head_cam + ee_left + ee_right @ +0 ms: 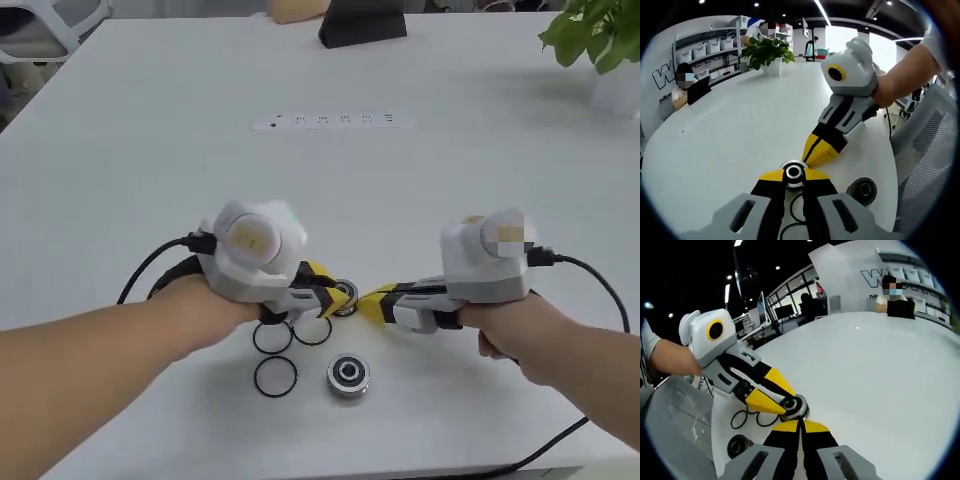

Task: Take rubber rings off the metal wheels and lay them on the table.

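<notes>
Left gripper [326,291] around metal wheel [345,297], right gripper [368,301] just beside.

White table [150,150], matte, mostly bare. Just under and behind the left gripper [325,290]'s tips, three black rubber rings lie flat: one [255,338] beneath the gripper body, one [329,330] touching or overlapping it on the side toward the right gripper [368,300], and a third [255,377] nearer the person, apart from the others. A loose metal wheel [348,374] lies flat beside the third ring, between and below both grippers' tips. A second wheel [343,296] is clamped in the left gripper's jaws; contact with the table is unclear. Far ahead of both grippers is a white power strip [330,121], with a black stand [362,25] beyond it. A potted plant [600,35] is far ahead of the right gripper. A black cable [560,440] trails behind the right gripper.
</notes>
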Demonstrator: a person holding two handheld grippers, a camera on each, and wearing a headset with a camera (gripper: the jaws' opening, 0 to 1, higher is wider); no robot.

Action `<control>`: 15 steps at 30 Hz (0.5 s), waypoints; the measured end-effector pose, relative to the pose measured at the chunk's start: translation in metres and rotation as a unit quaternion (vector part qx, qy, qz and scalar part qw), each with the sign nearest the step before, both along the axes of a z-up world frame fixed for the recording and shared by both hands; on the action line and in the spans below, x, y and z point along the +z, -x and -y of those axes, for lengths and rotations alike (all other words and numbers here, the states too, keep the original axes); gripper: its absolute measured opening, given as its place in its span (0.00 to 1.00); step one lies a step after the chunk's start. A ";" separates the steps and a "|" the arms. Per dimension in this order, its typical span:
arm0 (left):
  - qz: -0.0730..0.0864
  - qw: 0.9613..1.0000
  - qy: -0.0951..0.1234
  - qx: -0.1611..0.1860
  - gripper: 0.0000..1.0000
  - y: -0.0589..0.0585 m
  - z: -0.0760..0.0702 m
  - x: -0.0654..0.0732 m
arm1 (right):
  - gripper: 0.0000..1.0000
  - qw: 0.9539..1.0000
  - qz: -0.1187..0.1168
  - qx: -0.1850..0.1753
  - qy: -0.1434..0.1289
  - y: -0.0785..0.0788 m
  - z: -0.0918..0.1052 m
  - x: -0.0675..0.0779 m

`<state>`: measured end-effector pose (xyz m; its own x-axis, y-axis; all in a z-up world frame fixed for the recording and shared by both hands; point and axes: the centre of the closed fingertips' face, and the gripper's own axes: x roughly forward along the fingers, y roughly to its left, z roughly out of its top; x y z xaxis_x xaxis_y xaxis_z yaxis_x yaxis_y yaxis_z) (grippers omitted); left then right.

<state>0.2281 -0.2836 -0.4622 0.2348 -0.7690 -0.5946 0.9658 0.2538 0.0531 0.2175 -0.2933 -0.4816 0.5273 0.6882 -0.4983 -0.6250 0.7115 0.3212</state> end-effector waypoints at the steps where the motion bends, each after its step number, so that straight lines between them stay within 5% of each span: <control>1: 0.000 1.000 0.000 0.000 0.07 0.000 0.000 0.000 | 0.00 1.000 -0.001 -0.002 -0.002 0.001 0.000 0.000; 9: 0.002 1.000 -0.005 0.003 0.07 0.000 0.000 0.000 | 0.00 0.997 -0.020 -0.051 -0.060 -0.003 0.004 0.010; 15: 0.003 1.000 -0.008 0.005 0.07 0.000 0.000 0.000 | 0.00 0.996 -0.018 -0.054 -0.065 -0.005 0.005 0.014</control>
<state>0.2277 -0.2835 -0.4625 0.2466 -0.7568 -0.6053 0.9628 0.2627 0.0638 0.2223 -0.2981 -0.4680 0.5849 0.6886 -0.4286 -0.5344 0.7247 0.4350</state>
